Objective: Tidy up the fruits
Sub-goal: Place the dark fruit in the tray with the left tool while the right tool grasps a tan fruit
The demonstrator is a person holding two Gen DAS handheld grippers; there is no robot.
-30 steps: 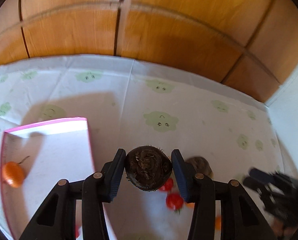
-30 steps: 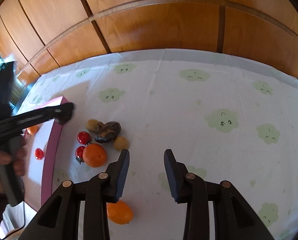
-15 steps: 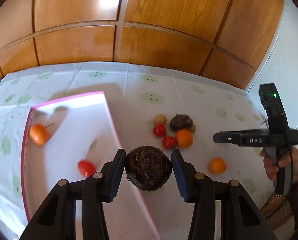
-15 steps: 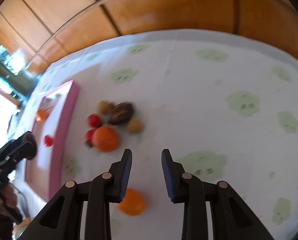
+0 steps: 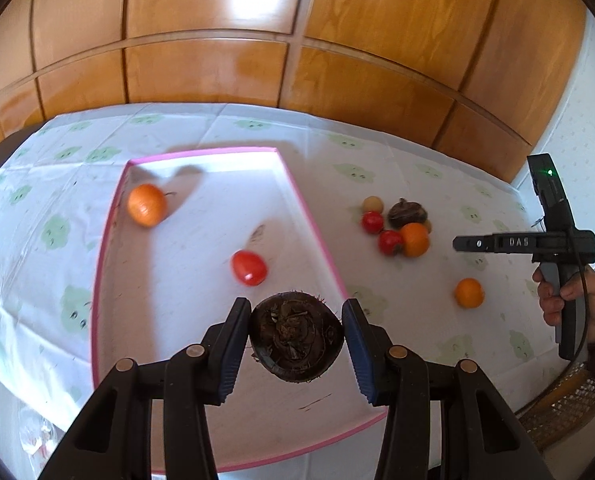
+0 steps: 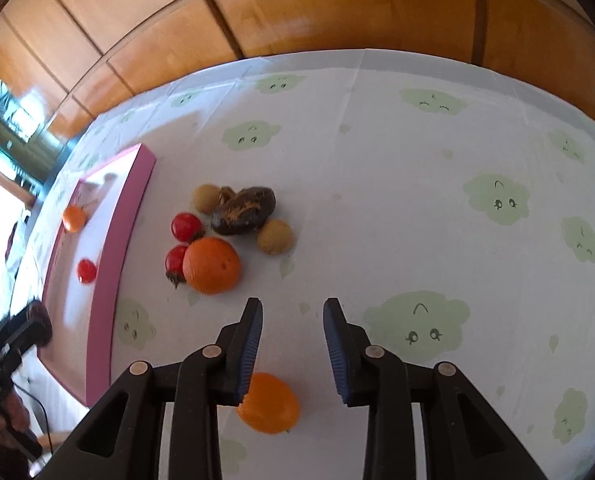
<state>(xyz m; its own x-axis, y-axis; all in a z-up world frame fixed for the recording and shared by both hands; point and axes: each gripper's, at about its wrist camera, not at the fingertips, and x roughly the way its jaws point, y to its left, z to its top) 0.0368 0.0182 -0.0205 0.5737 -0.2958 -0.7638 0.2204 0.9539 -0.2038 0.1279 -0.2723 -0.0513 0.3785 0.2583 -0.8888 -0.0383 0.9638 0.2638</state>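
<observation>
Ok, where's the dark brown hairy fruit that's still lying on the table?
In the right wrist view the brown fruit lies left of centre on the tablecloth, between two small tan fruits and just beyond the big orange.

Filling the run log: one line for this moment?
left gripper: shut on taro, above tray | right gripper: empty, jaws apart

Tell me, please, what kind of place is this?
Probably a room in a home: a table under a tablecloth printed with green clouds, wooden wall panels behind it, and fruit being sorted into a pink-rimmed tray.
</observation>
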